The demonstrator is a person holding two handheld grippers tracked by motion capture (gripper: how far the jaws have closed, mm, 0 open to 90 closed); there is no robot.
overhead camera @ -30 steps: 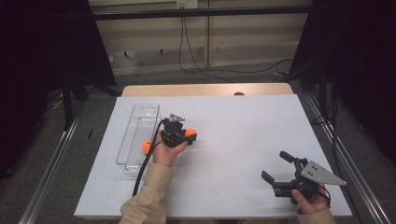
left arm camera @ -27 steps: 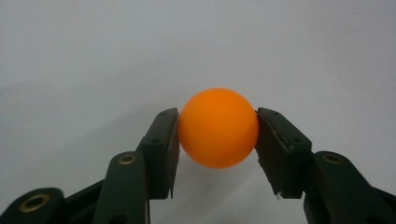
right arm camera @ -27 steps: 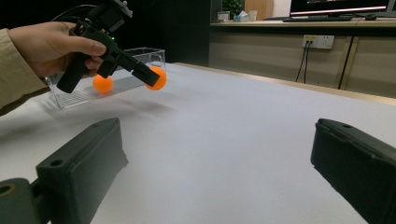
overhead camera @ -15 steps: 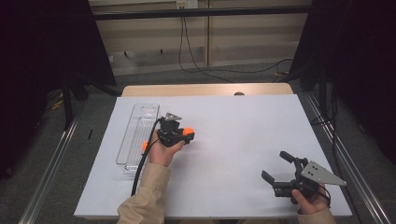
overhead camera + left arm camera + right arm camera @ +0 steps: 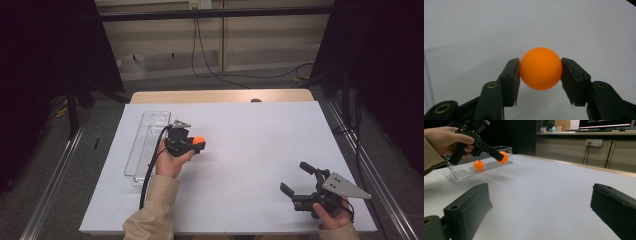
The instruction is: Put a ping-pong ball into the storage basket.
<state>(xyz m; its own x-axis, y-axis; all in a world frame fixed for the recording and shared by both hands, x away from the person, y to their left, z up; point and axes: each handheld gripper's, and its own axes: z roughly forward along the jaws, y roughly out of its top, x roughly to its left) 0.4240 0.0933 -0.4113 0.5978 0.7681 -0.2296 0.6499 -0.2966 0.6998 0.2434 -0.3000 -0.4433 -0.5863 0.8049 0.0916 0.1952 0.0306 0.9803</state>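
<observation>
An orange ball [image 5: 540, 68] is pinched squarely between the left gripper [image 5: 186, 142] jaws left of centre, just beside the clear tray [image 5: 145, 141], presumably for carrying, while the right gripper [image 5: 303, 184] is held spread, idle, lower right.

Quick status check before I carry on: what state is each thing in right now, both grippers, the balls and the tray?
Left gripper: shut on an orange ball, held above the table.
Held orange ball: clamped between both jaws, off the surface.
Right gripper: open, holding nothing, low over the table's near right part.
Clear tray: upright, open-topped, on the white table.
Second orange ball: lying loose inside the tray.
</observation>
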